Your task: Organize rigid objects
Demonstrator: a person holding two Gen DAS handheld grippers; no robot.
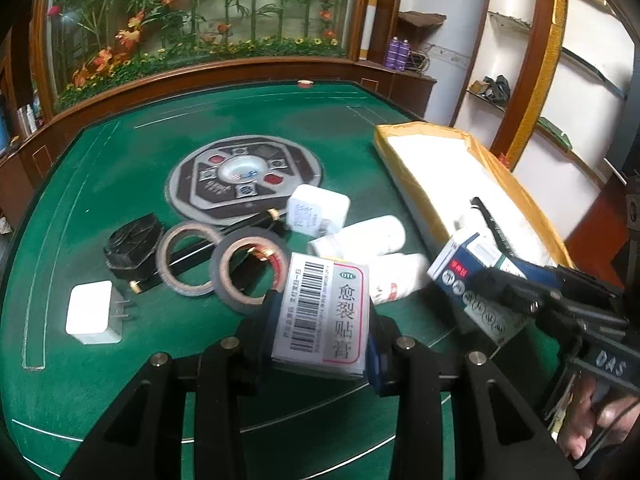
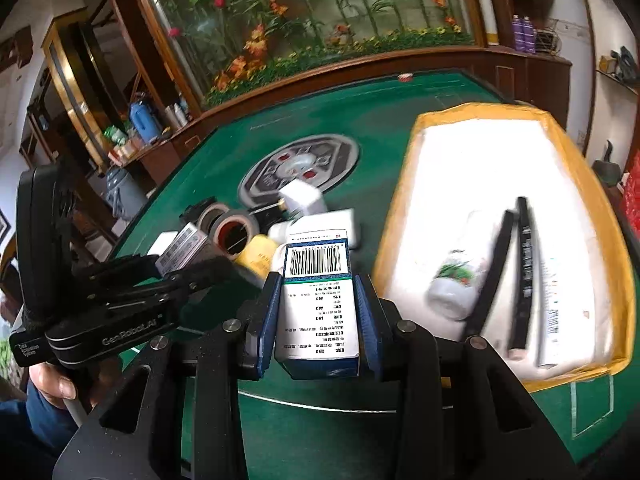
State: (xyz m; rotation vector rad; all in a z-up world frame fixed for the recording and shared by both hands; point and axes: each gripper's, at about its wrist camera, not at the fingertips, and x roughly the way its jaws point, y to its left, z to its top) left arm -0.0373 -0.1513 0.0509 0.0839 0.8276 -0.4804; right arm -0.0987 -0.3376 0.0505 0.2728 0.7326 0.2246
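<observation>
My left gripper (image 1: 324,320) is shut on a white medicine box (image 1: 320,280) with a barcode and a red-framed label, held above the green table (image 1: 100,184). In the right wrist view my right gripper (image 2: 318,312) is shut on a blue-and-white barcode box (image 2: 316,280), also off the table. The right gripper (image 1: 492,292) shows at the right of the left view, beside the yellow tray (image 1: 516,196). The left gripper (image 2: 188,264) shows at the left of the right view. The tray (image 2: 396,208) has a white lining.
On the felt lie two tape rolls (image 1: 188,260), a black pen (image 1: 224,240), white chargers (image 1: 94,312), white bottles (image 1: 360,236) and a black clip-like object (image 1: 134,248). Inside the tray rest a white bottle (image 2: 460,280), black strips (image 2: 524,272) and a tube (image 2: 552,300).
</observation>
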